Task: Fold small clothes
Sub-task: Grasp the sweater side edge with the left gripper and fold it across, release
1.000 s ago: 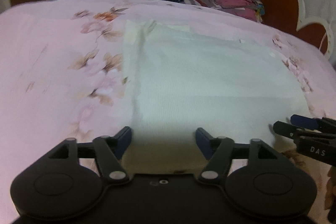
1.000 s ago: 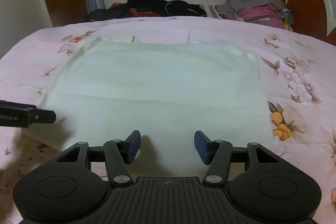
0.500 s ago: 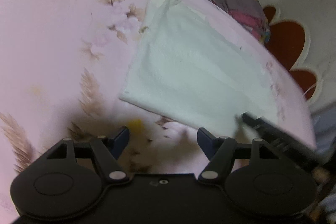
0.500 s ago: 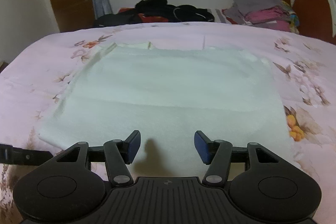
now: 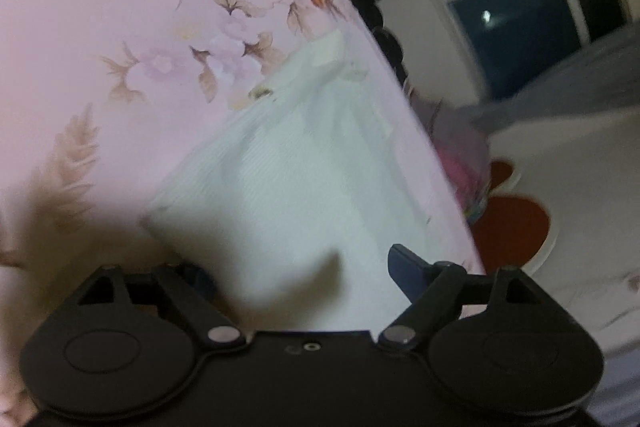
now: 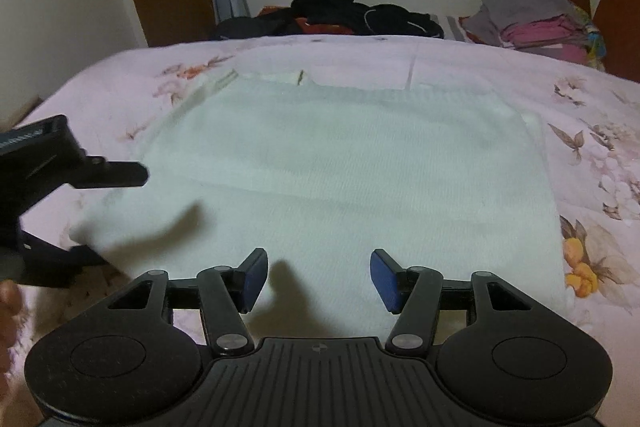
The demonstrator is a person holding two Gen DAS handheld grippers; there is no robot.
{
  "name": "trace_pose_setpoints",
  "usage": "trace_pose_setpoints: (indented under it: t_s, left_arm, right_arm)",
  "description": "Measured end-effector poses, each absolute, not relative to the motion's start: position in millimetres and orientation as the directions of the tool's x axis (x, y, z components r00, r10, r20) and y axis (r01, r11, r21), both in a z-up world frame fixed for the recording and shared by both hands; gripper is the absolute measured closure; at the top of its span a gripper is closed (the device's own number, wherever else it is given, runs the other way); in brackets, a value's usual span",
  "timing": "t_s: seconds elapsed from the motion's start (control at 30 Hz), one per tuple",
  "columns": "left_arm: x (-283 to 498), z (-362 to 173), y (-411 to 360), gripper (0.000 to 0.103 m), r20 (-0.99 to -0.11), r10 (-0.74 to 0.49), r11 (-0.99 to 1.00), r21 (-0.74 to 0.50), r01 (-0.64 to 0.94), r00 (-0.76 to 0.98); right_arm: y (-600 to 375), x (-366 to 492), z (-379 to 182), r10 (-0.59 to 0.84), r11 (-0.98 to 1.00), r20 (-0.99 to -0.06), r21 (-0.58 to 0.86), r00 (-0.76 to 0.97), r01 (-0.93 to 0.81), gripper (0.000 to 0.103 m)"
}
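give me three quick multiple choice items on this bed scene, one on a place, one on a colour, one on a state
1. Where is the folded stack of clothes?
A. far right of the bed, by the headboard
B. on the white garment
C. on the floor

2. What colour is the garment spread on the bedsheet?
A. black
B. white
C. red

3. How is the right claw?
A. shut on the garment
B. open above the garment's near edge
C. holding a hanger

Key:
1 A, the stack sits at the far right, next to the red headboard.
2 B, the flat cloth is pale white against the pink floral sheet.
3 B, its blue pads stand apart with nothing pinched between them.
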State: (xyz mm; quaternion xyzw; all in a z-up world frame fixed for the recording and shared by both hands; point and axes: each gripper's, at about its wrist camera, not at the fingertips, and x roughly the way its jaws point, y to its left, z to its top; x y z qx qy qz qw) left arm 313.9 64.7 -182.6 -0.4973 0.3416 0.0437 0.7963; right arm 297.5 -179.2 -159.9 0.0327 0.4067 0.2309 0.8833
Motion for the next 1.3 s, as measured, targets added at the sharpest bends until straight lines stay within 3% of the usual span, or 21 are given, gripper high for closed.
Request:
trace_pose_setpoints:
  t_s: [0.1,0.17,0.23,0.4,0.53,0.63,0.73,0.87,1.03,1.17,1.3]
  left_arm:
    - [325,-188,68,0.025,-0.552,-0.252,0.470,-0.788,-0.399,0.794]
    - [332,-190,70,0.034,-0.536,-0.250,0.466,-0.797,-0.385,0.806]
    - [339,-194,74,0.058,-0.529,-0.251,0.461,-0.802,-0.381,0.810]
    - [341,-207,84,0.092,-0.524,-0.233,0.443,-0.807,-0.391,0.819]
    - [342,-202,82,0.095,-0.525,-0.214,0.486,-0.789,-0.376,0.824]
    - [343,-188,78,0.096,-0.520,-0.192,0.540,-0.764,-0.353,0.832]
    - [343,-167,66,0.096,-0.523,-0.170,0.631,-0.709,-0.316,0.835]
    - [351,-130,39,0.096,-0.511,-0.165,0.778,-0.593,-0.206,0.844]
    - [373,-89,-25,0.096,-0.493,-0.241,0.900,-0.436,0.002,0.836]
    - [383,-86,-91,0.096,-0.519,-0.341,0.921,-0.351,0.169,0.783]
    - [380,-111,-159,0.096,-0.600,-0.403,0.915,-0.253,0.314,0.691]
  right_arm:
    - [-171,310,-154,0.441,0.887,-0.689,0.235,0.575,-0.399,0.046]
    - [-163,321,-153,0.433,0.890,-0.687,0.223,0.583,-0.399,0.046]
    - [-157,334,-154,0.423,0.896,-0.688,0.221,0.589,-0.385,0.046]
    - [-136,353,-170,0.372,0.911,-0.711,0.156,0.597,-0.381,0.046]
    - [-120,345,-182,0.316,0.906,-0.705,0.026,0.635,-0.423,0.042]
    - [-126,349,-182,0.332,0.916,-0.704,0.082,0.628,-0.392,0.042]
    - [-119,343,-186,0.311,0.910,-0.695,0.020,0.649,-0.414,0.042]
    - [-148,349,-173,0.397,0.912,-0.667,0.207,0.631,-0.355,0.042]
    - [-204,340,-156,0.406,0.912,-0.619,0.314,0.673,-0.262,0.042]
    - [-260,327,-149,0.351,0.926,-0.610,0.338,0.711,-0.168,0.042]
    - [-312,313,-146,0.272,0.942,-0.622,0.329,0.734,-0.069,0.042]
